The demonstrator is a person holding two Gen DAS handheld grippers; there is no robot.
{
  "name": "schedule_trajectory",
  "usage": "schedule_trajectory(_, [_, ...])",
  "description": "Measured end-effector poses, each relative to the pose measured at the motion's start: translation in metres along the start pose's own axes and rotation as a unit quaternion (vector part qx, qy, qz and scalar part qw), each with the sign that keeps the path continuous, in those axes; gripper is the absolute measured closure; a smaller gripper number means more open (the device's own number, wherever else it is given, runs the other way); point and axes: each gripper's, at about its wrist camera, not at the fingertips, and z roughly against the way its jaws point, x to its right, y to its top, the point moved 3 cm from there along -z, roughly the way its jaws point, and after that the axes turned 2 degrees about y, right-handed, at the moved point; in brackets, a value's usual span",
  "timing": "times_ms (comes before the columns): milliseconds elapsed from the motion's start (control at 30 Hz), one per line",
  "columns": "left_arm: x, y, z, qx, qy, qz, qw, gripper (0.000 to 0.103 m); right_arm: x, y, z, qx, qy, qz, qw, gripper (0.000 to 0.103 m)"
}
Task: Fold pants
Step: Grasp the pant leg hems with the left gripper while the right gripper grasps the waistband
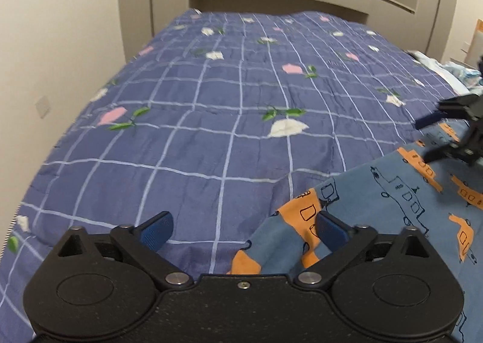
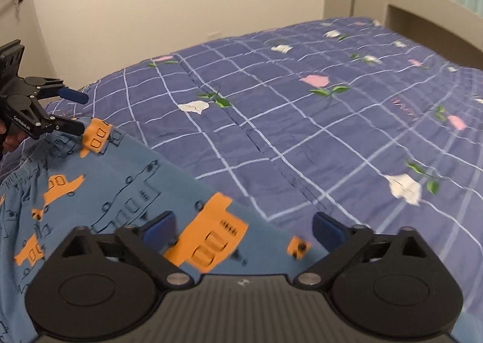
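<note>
The left gripper [image 1: 243,233] has its fingers spread wide apart: its left fingertip sits over the bare purple checked quilt [image 1: 211,107], while its right fingertip touches or overlaps the near corner of the blue pants [image 1: 392,207] (printed with orange and outlined vehicles), and nothing is clamped between them. In the left wrist view the pants lie to the right of and beyond that right finger, spreading toward the right gripper [image 1: 428,139], which appears at the far right edge with its fingers apart above the cloth. The right wrist view alone shows the gathered elastic waistband [image 2: 27,174], lying left of the fingers, and the left gripper [image 2: 81,113] from the side, its lower finger at the fabric's far corner. The right gripper [image 2: 244,233] also stands open, the pants [image 2: 120,180] passing beneath its left finger and between both, the quilt [image 2: 302,119] beyond its right finger.
</note>
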Motion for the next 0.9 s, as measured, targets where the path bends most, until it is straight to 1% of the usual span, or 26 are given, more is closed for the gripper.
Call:
schedule_trajectory(67, [-0.001, 0.001, -0.007, -0.015, -0.012, -0.008, 0.9998, 0.017, 0.007, 0.004, -0.009, -0.007, 0.012, 0.000, 1.000, 0.022])
schedule_trajectory(100, [-0.001, 0.002, -0.009, -0.020, -0.017, -0.013, 0.9996, 0.021, 0.009, 0.006, -0.013, -0.010, 0.018, -0.001, 1.000, 0.025])
schedule_trajectory(133, [-0.001, 0.003, -0.009, -0.023, -0.024, -0.015, 0.9993, 0.029, 0.011, 0.006, -0.014, -0.012, 0.025, 0.000, 1.000, 0.030])
schedule_trajectory(167, [0.000, 0.003, -0.010, -0.026, -0.032, -0.015, 0.9990, 0.040, 0.011, 0.006, -0.016, -0.016, 0.029, 0.004, 0.999, 0.034])
schedule_trajectory(200, [0.001, 0.003, -0.010, -0.030, -0.042, -0.014, 0.9985, 0.047, 0.010, 0.006, -0.018, -0.020, 0.033, 0.010, 0.999, 0.038])
schedule_trajectory(233, [0.001, 0.004, -0.010, -0.035, -0.050, -0.013, 0.9981, 0.059, 0.008, 0.005, -0.018, -0.023, 0.038, 0.015, 0.999, 0.046])
schedule_trajectory(267, [0.002, 0.004, -0.010, -0.038, -0.058, -0.011, 0.9975, 0.065, 0.007, 0.005, -0.019, -0.026, 0.042, 0.018, 0.999, 0.053])
schedule_trajectory(300, [0.003, 0.005, -0.010, -0.040, -0.062, -0.011, 0.9972, 0.067, 0.004, 0.005, -0.019, -0.028, 0.042, 0.021, 0.998, 0.057])
schedule_trajectory(333, [0.005, 0.005, -0.009, -0.040, -0.066, -0.013, 0.9969, 0.077, 0.001, 0.005, -0.019, -0.029, 0.043, 0.024, 0.998, 0.066])
schedule_trajectory(367, [0.007, 0.005, -0.008, -0.041, -0.069, -0.018, 0.9966, 0.089, -0.002, 0.004, -0.018, -0.029, 0.045, 0.027, 0.998, 0.072])
schedule_trajectory(400, [0.009, 0.005, -0.006, -0.040, -0.069, -0.023, 0.9965, 0.093, -0.003, 0.004, -0.019, -0.032, 0.044, 0.027, 0.998, 0.075])
schedule_trajectory(467, [0.014, 0.006, -0.002, -0.034, -0.066, -0.030, 0.9968, 0.100, -0.006, 0.004, -0.018, -0.035, 0.038, 0.023, 0.998, 0.091])
schedule_trajectory(567, [0.021, 0.007, 0.008, -0.023, -0.065, -0.034, 0.9970, 0.102, -0.013, 0.004, -0.012, -0.025, 0.023, 0.028, 0.999, 0.100])
schedule_trajectory(633, [0.024, 0.008, 0.017, -0.009, -0.053, -0.037, 0.9979, 0.102, -0.019, 0.002, -0.003, -0.015, 0.009, 0.030, 0.999, 0.101])
schedule_trajectory(767, [0.034, 0.009, 0.048, 0.037, -0.054, -0.044, 0.9969, 0.102, -0.036, -0.004, 0.027, 0.025, -0.034, 0.024, 0.999, 0.101])
schedule_trajectory(900, [0.053, -0.002, 0.085, 0.071, -0.050, -0.081, 0.9929, 0.102, -0.063, -0.021, 0.070, 0.068, -0.061, 0.023, 0.996, 0.101])
